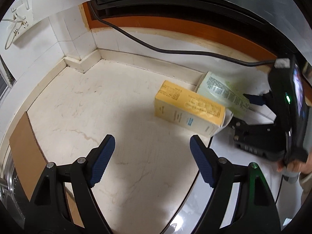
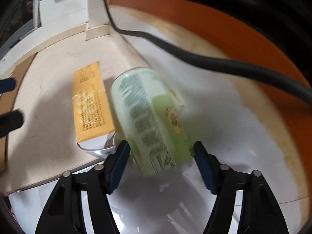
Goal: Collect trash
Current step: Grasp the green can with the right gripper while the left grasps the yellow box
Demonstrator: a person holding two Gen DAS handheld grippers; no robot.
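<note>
Cream marble floor [image 1: 97, 105] runs into a white tiled corner, with a black cable [image 1: 156, 47] trailing along the wall. On it lie a yellow carton [image 1: 187, 107] and, touching its right side, a pale green can [image 2: 148, 117] on its side. The right gripper [image 2: 161, 161] points down at the can's near end, which sits between its blue pads [image 2: 119, 167]; whether they press on it cannot be told through the blur. The left gripper [image 1: 152, 159] hangs wide and empty over bare floor, the carton just beyond its right finger. Brown cardboard [image 1: 25, 146] stands at the left.
</note>
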